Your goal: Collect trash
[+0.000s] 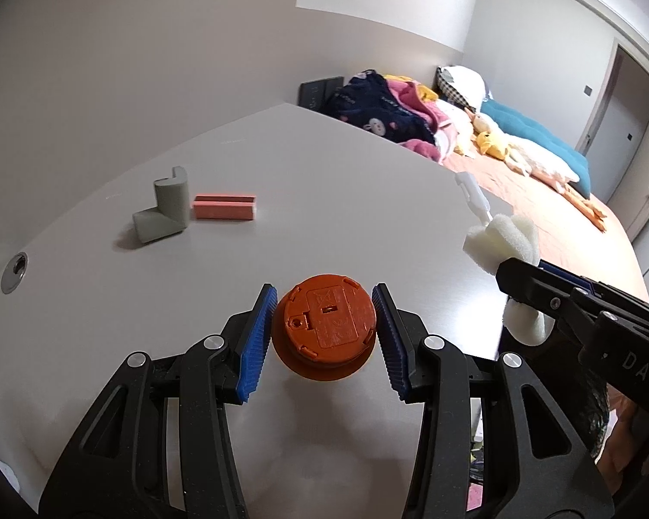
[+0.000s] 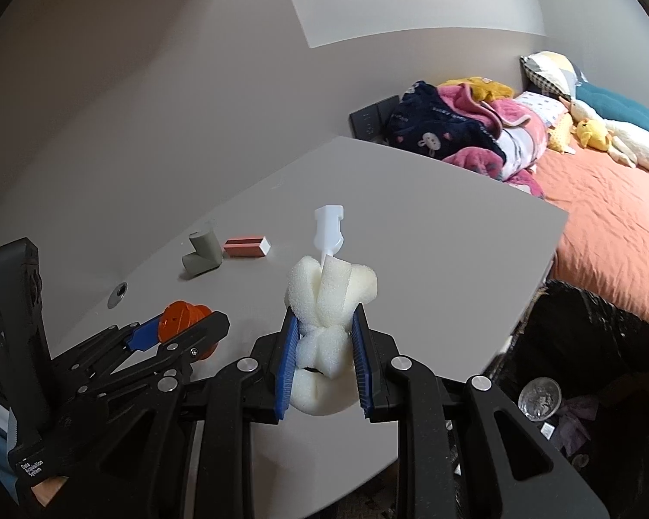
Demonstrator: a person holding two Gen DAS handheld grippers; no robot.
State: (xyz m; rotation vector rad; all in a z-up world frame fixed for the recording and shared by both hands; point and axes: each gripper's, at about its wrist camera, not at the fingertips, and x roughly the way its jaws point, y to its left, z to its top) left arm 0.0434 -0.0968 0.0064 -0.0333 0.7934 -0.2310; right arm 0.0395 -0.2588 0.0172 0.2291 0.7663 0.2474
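An orange round plastic cap (image 1: 324,328) hangs above the white table (image 1: 346,181), with my left gripper (image 1: 324,292) shut on it by its blue pads. To the right, my right gripper (image 2: 324,315) is shut on a white foam brush (image 2: 329,298) and squeezes it at the waist. The brush's white plastic handle (image 2: 328,225) points away from me. In the right wrist view the left gripper (image 2: 181,324) with the orange cap (image 2: 179,318) sits at lower left. A grey foam corner piece (image 1: 162,207) and a pink block (image 1: 225,207) lie on the table farther back.
A black-lined bin (image 2: 584,315) stands below the table's right edge, with a clear cup (image 2: 541,398) and scraps inside. Beyond it is a bed (image 2: 618,225) piled with clothes and soft toys. A metal cable hole (image 1: 17,268) sits at the table's left.
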